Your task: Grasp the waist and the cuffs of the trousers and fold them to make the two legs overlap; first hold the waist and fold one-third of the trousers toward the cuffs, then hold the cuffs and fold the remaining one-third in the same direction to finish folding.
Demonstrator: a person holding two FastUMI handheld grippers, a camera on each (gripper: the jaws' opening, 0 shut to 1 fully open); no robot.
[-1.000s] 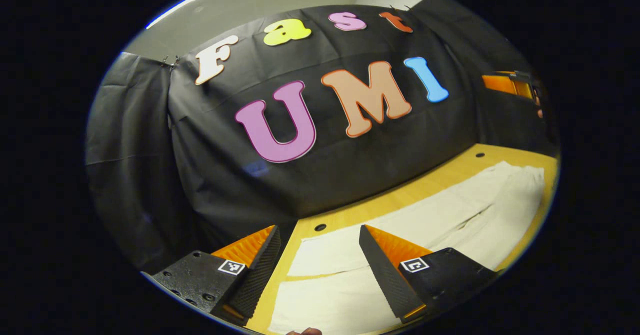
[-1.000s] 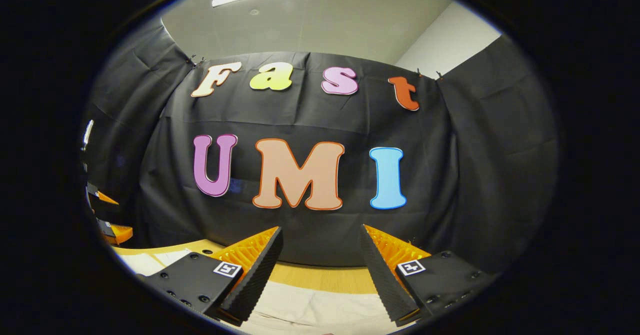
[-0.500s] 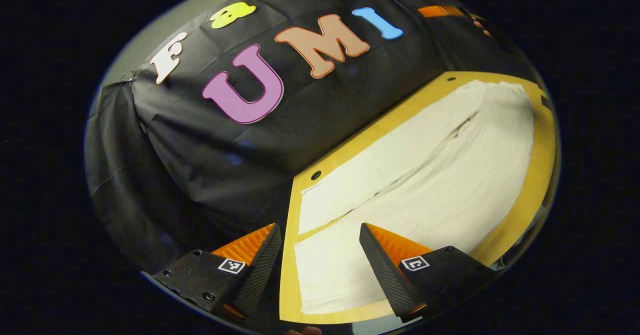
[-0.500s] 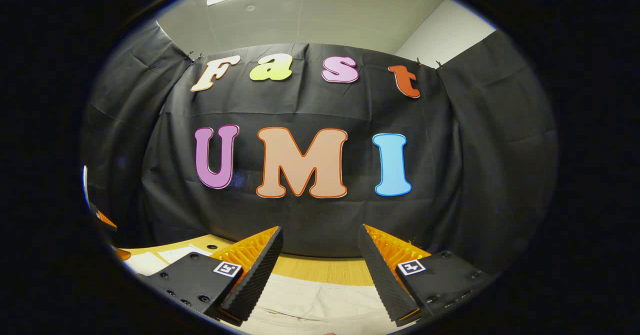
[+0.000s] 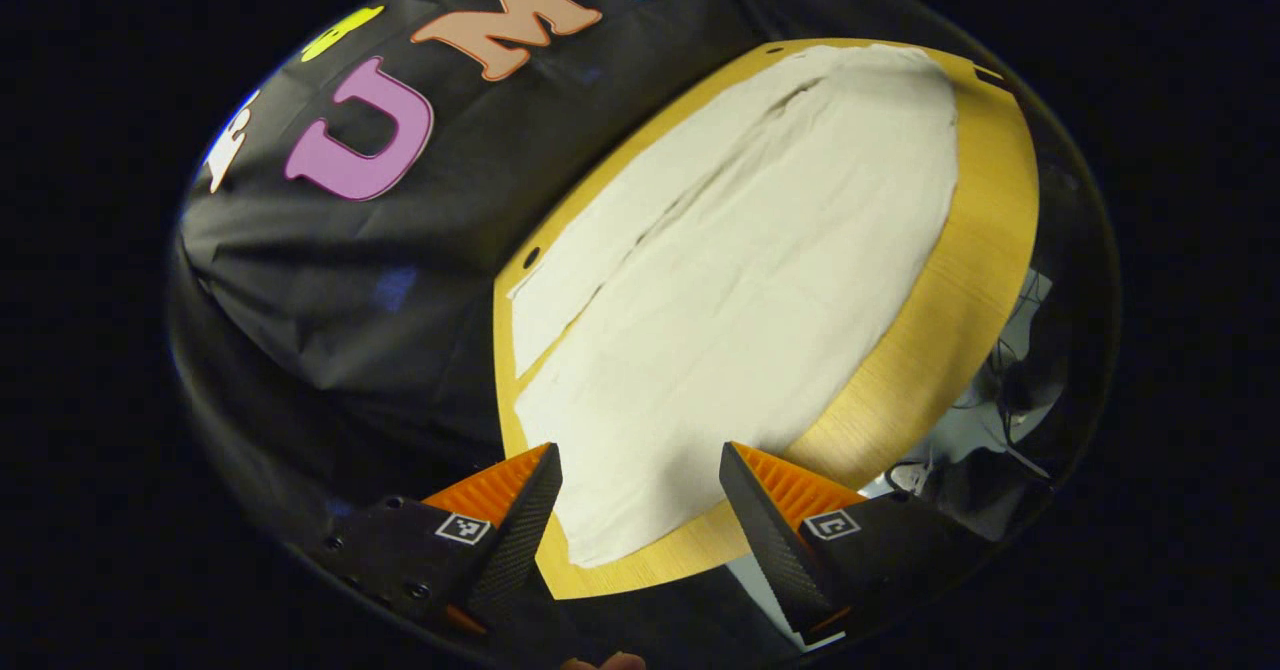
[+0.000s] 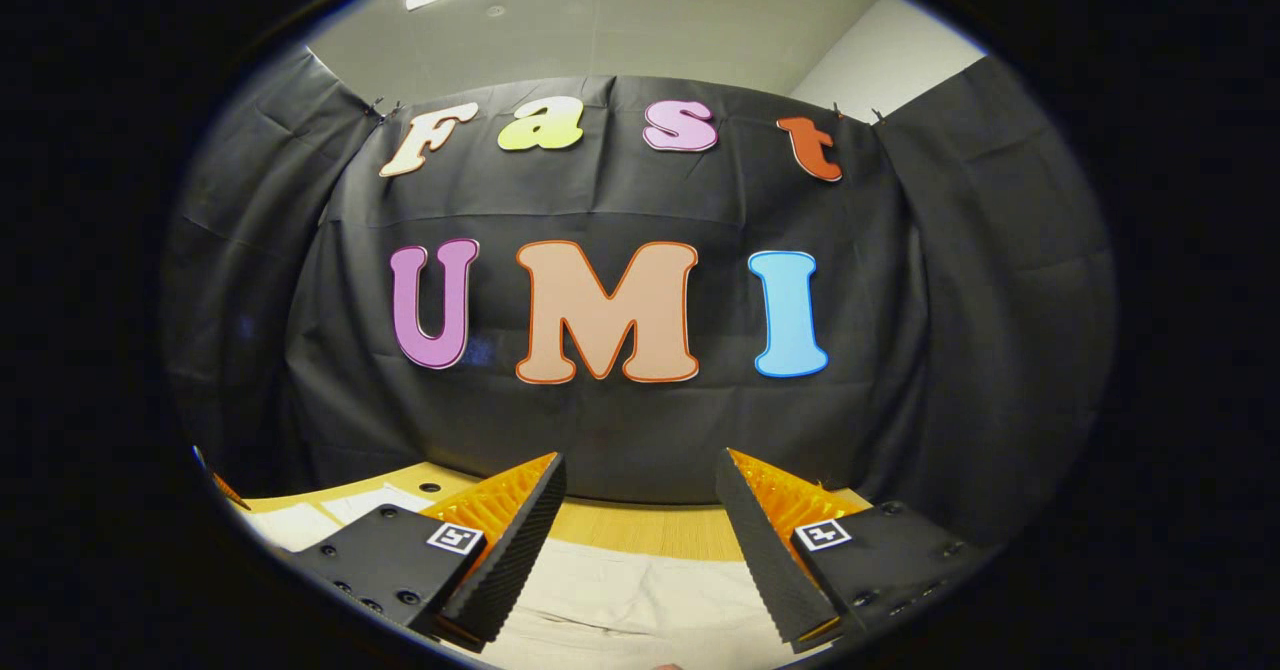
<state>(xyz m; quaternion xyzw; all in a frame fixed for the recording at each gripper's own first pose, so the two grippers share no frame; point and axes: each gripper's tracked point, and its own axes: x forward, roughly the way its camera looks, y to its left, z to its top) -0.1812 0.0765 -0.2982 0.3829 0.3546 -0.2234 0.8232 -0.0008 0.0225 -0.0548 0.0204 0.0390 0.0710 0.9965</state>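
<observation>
Cream trousers (image 5: pixel 740 270) lie spread flat along the wooden table (image 5: pixel 960 290) in the left gripper view, both legs side by side with a narrow gap between them near the cuffs. My left gripper (image 5: pixel 640 510) stands open above the near cuff end, with nothing between its fingers. In the right gripper view the trousers (image 6: pixel 630 610) show as a wrinkled cream patch low down. My right gripper (image 6: pixel 640 535) hovers open over that cloth, holding nothing.
The black cloth wall (image 6: pixel 620 200) stands close behind the table's far edge. Small round holes (image 5: pixel 531 253) mark the table near that edge. Off the table's near side, cables and a pale floor (image 5: pixel 1000 390) show below.
The left gripper has tilted downward and swung, so the whole length of the trousers now shows. The right gripper has barely moved and stays level, facing the wall.
</observation>
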